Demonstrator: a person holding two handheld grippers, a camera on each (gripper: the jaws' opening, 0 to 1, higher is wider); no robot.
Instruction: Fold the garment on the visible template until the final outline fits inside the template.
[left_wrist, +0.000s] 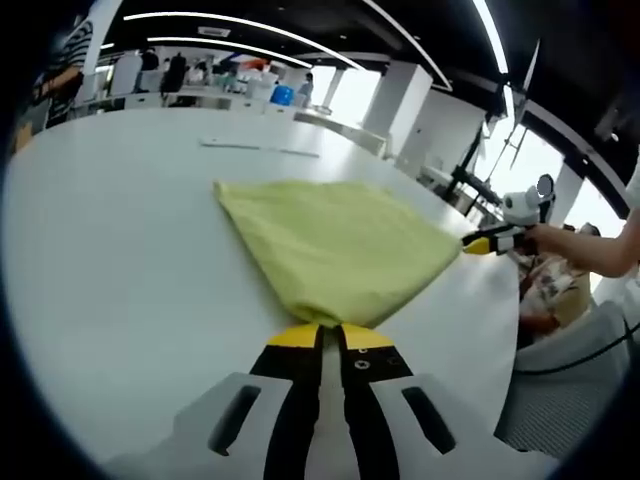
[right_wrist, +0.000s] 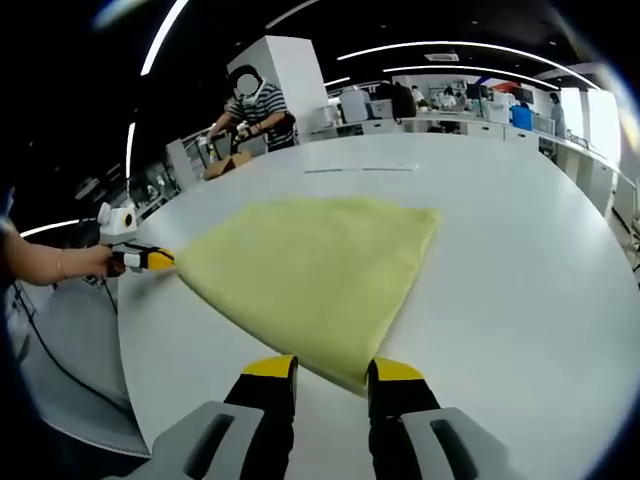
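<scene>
Left tongs (left_wrist: 331, 335): jaws closed together, pinching one corner of the yellow-green garment (left_wrist: 335, 245) directly at their tips. Seen from the right gripper view, these same tongs (right_wrist: 165, 258) sit at the far left corner of the cloth, held by a hand (right_wrist: 85, 263).

Right tongs (right_wrist: 333, 372): jaws stand slightly apart, with the nearest corner of the garment (right_wrist: 315, 270) lying between the yellow tips; whether they grip the cloth cannot be told from this view. In the left gripper view these tongs (left_wrist: 478, 243) meet the cloth's right corner, with a hand (left_wrist: 570, 240) behind them.

Garment: spread out ahead of both tongs on the white tabletop (left_wrist: 120, 270), roughly triangular in outline.

A thin pale strip (left_wrist: 258, 148) lies on the tabletop beyond the cloth.
</scene>
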